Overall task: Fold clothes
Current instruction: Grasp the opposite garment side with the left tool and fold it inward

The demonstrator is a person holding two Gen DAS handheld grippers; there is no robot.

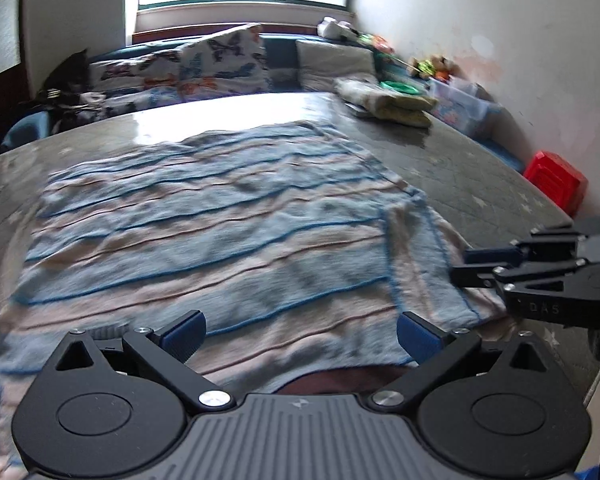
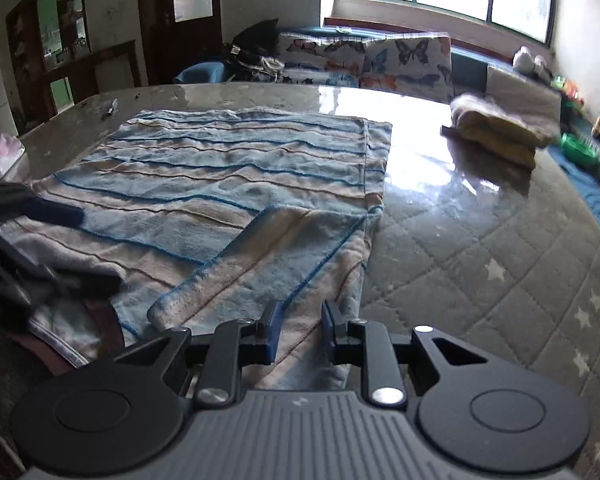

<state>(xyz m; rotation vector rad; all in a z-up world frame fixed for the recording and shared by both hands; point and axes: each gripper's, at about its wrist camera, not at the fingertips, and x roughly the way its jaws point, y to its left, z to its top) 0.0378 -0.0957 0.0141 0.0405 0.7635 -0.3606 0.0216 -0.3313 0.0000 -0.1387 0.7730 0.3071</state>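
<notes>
A blue and beige striped towel (image 1: pixel 204 216) (image 2: pixel 204 184) lies spread flat on the grey quilted table (image 2: pixel 480 264). Its near right corner is folded back over itself (image 2: pixel 236 276). My left gripper (image 1: pixel 300 338) hangs wide open over the towel's near edge, with nothing between its blue pads. In the right wrist view the left gripper (image 2: pixel 72 246) appears at the left, blurred. My right gripper (image 2: pixel 302 320) sits over the towel's near right edge, its pads a narrow gap apart with no cloth pinched. From the left wrist view the right gripper (image 1: pixel 466 266) points in from the right.
A stack of folded yellowish cloths (image 1: pixel 392 106) (image 2: pixel 496 132) rests at the far right of the table. A red box (image 1: pixel 556 184) stands by the right wall. Butterfly cushions (image 1: pixel 220 64) line the far side. A tissue pack (image 2: pixel 4 152) and a small dark object (image 2: pixel 112 108) lie far left.
</notes>
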